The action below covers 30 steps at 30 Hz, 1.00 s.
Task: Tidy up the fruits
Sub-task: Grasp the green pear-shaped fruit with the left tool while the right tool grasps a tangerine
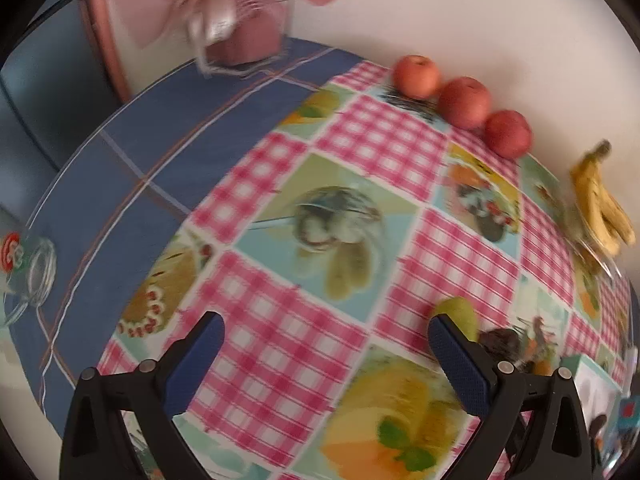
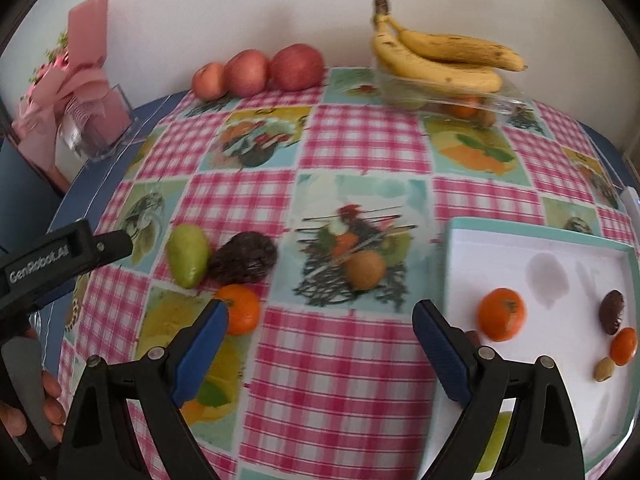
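In the right wrist view a green pear (image 2: 187,255), a dark avocado (image 2: 244,258), a mandarin (image 2: 240,309) and a brown kiwi (image 2: 366,270) lie on the checked tablecloth. A white tray (image 2: 532,240) at the right holds a mandarin (image 2: 501,314), a smaller orange fruit (image 2: 623,346), a dark fruit (image 2: 611,311) and a small tan one (image 2: 603,369). My right gripper (image 2: 320,344) is open and empty above the cloth. My left gripper (image 1: 326,354) is open and empty; the pear (image 1: 460,312) sits behind its right finger. The left gripper's body (image 2: 60,260) shows at the left.
Three red apples (image 2: 260,70) line the back by the wall, also in the left wrist view (image 1: 464,102). Bananas (image 2: 440,60) rest on a clear plastic box (image 2: 452,100) of fruit. A pink bouquet in a clear holder (image 2: 92,120) stands at back left. A glass jar (image 1: 28,272) lies left.
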### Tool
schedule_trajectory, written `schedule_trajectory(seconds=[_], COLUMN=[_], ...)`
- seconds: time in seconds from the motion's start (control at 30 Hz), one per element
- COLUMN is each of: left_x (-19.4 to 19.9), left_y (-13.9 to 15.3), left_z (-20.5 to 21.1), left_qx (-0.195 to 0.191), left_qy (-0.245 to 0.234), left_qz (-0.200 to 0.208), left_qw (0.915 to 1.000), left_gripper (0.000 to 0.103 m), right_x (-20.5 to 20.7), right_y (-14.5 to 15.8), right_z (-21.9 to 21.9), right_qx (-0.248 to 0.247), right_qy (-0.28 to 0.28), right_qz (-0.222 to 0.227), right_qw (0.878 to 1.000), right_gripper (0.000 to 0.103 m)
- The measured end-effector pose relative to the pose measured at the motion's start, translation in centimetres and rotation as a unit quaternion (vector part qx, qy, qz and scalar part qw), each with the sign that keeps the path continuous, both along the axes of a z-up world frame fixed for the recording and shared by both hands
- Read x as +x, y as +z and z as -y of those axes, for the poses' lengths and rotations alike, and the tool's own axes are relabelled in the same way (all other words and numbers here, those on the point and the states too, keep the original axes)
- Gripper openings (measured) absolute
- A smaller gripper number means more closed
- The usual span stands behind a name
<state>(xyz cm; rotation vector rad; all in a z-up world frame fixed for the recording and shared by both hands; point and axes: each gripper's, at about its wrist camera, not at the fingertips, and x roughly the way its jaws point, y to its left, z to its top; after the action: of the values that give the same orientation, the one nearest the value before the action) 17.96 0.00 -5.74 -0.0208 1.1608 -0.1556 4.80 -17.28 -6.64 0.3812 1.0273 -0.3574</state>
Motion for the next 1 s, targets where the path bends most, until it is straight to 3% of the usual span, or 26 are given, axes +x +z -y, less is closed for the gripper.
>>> schedule_trajectory(seconds=[0.13, 0.3, 0.37, 0.43, 0.57, 0.63, 0.8, 1.0], left_x=[0.5, 0.7, 0.8, 1.0, 1.3, 1.4, 1.4, 1.2], left_y=[-0.5, -1.4, -1.8, -2.2, -2.2, -2.1, -2.1, -1.6], left_z=[-1.3, -0.9, -0.8, -0.8, -1.2, -1.3, -1.2, -0.8], left_qx=[-0.003, -0.023, -0.021, -0.017, -0.014, -0.015, -0.012, -0.013], left_qy=[0.019, 0.009, 0.011, 0.016, 0.023, 0.026, 0.025, 0.019], left_qz=[-0.006, -0.022, -0.029, -0.034, -0.033, -0.031, -0.030, -0.025], left_qw=[0.9998, 0.9995, 0.9993, 0.9992, 0.9991, 0.9991, 0.9992, 0.9994], left_gripper=[0.103, 0.103, 0.103, 0.103, 0.103, 0.103, 0.103, 0.103], right_x=[0.9, 1.7, 1.9, 2.1, 2.4, 2.4, 2.7, 3.1], right_y=[-0.7, -1.8, -2.2, -2.4, -2.8, -2.9, -2.9, -3.3], right_z=[-1.4, -2.9, -3.3, -3.5, -3.4, -3.4, -3.5, -3.9], right_qx=[-0.004, 0.005, 0.005, 0.004, 0.007, 0.010, 0.015, 0.009], right_qy=[0.016, 0.035, 0.041, 0.045, 0.043, 0.043, 0.048, 0.057], right_qz=[-0.007, -0.008, -0.008, -0.006, -0.007, -0.007, 0.004, -0.002], right_qw=[1.000, 0.999, 0.999, 0.999, 0.999, 0.999, 0.999, 0.998], right_gripper=[0.093, 0.093, 0.089, 0.077, 0.071, 0.060, 0.058, 0.044])
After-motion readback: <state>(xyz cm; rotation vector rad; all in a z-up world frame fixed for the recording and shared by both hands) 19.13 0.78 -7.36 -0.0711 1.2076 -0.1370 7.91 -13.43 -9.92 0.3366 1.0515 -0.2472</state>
